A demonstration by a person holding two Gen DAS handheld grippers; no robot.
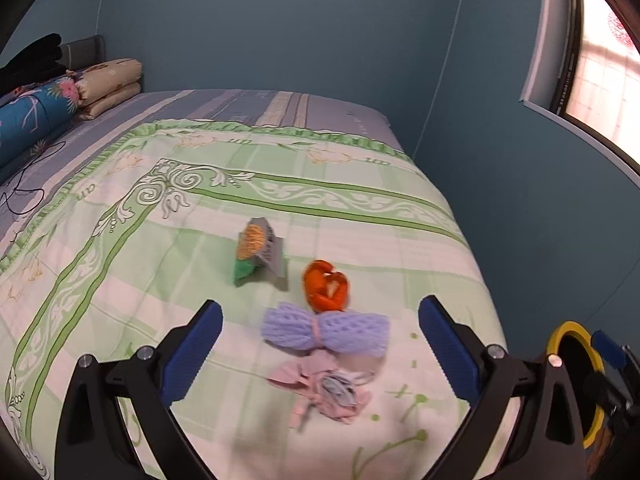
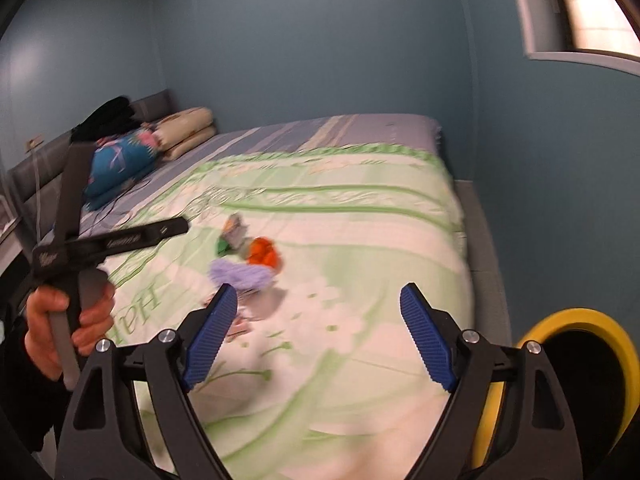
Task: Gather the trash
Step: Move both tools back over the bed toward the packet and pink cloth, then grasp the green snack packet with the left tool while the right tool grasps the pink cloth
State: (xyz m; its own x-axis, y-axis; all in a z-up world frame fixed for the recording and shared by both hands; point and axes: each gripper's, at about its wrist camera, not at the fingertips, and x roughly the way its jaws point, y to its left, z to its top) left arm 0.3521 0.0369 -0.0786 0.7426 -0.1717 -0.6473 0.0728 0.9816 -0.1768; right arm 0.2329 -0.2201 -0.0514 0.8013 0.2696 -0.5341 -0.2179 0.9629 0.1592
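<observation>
Lying clustered on the green bedspread [image 1: 120, 240]: snack wrapper [image 1: 260, 254], orange peel [image 1: 325, 286], purple foam net [image 1: 324, 330], pink scraps [image 1: 324, 392]. Left gripper [image 1: 320, 354] and right gripper [image 2: 316, 340] are both hovering wide, holding nothing; yellow-rimmed bin [image 2: 580, 380] is standing beside the bed.

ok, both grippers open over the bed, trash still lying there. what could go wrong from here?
1. The pink scraps are thin and flat on the soft bedspread, so the fingers may pinch fabric instead.
2. The purple foam net touches the orange peel; grabbing one could drag the other.
3. The yellow-rimmed bin sits off the bed's edge, so a loose piece might drop beside it.
</observation>
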